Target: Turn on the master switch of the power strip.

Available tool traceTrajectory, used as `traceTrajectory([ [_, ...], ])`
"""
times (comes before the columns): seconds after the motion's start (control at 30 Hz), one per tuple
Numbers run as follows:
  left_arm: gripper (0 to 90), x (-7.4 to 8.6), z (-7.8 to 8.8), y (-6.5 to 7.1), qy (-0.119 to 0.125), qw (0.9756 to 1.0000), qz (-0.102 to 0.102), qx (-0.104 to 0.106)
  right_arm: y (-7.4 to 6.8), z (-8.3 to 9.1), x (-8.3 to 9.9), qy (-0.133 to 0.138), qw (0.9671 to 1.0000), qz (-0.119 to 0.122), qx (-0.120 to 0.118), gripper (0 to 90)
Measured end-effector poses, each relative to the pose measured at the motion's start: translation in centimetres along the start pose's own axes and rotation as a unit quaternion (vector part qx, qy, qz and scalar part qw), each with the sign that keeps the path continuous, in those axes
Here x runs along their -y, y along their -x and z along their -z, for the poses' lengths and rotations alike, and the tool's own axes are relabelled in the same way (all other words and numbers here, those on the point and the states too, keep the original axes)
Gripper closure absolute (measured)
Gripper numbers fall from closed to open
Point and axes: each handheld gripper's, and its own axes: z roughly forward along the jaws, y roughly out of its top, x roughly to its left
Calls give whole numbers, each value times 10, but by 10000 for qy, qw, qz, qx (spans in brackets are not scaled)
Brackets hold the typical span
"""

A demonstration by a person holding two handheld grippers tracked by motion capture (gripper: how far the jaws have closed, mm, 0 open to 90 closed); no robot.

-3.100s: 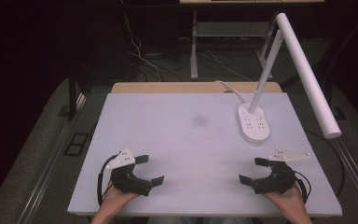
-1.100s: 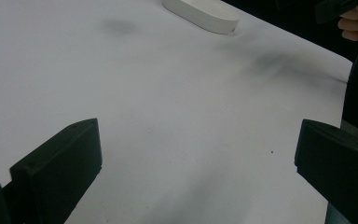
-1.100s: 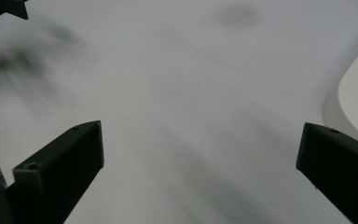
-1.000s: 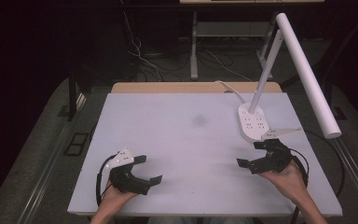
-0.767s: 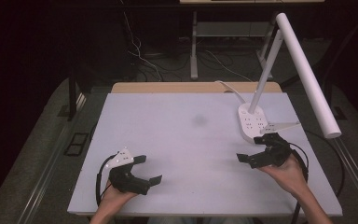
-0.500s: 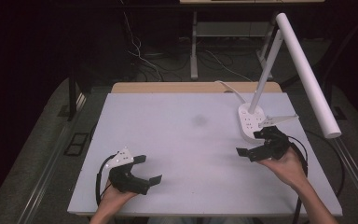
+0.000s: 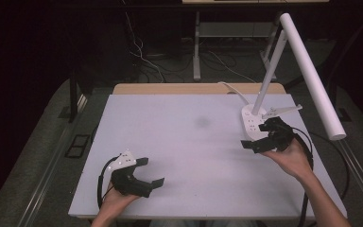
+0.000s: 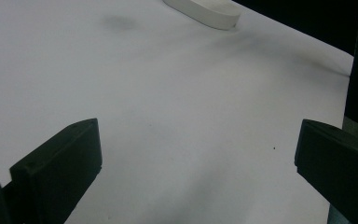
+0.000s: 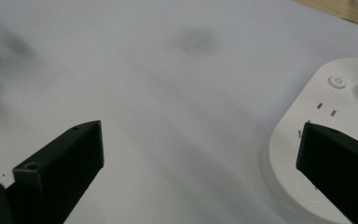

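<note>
Two grippers are held wide open, the right gripper (image 7: 260,137) moved forward to one lamp base (image 7: 250,126), the left gripper (image 7: 146,172) unmoved.

A white table (image 7: 189,156) carried a white lamp base (image 7: 251,126) with sockets and a power button on its top. The base stood near the table's far right corner, and a white cable (image 7: 231,89) ran from behind it over the far edge. Left of the base, towards the middle of the table, lay a faint grey smudge (image 7: 202,122). Well apart from the base, the near left part of the surface was bare.
</note>
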Motion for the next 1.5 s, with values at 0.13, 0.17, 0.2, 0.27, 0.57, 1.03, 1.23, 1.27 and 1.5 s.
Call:
traceTrajectory([
  [0.13,0,0,0,0,-19,10000,-15,6,4,-1,-6,-21,10000,7,62,2],
  [0.17,0,0,0,0,-16,10000,-11,5,5,-1,-8,-34,10000,31,84,2],
  [0.2,0,0,0,0,-25,10000,-22,4,6,-1,-9,-40,9999,16,94,2],
  [0.27,0,0,0,0,-11,10000,-13,2,8,-1,-12,-46,9999,14,117,2],
  [0.57,0,0,0,0,-22,10000,-15,-1,17,-6,-23,-76,9998,58,162,2],
  [1.03,0,-1,-1,2,-36,10000,-40,52,29,-18,-37,-208,9994,149,251,2],
  [1.23,0,0,-2,1,-81,9999,-67,33,34,-23,-44,-223,9992,176,274,2],
  [1.27,0,0,-2,1,-77,9999,-68,35,35,-24,-44,-245,9992,175,278,2],
  [1.5,0,0,-2,1,-87,9999,-73,27,43,-34,-50,-364,9987,169,325,2],
])
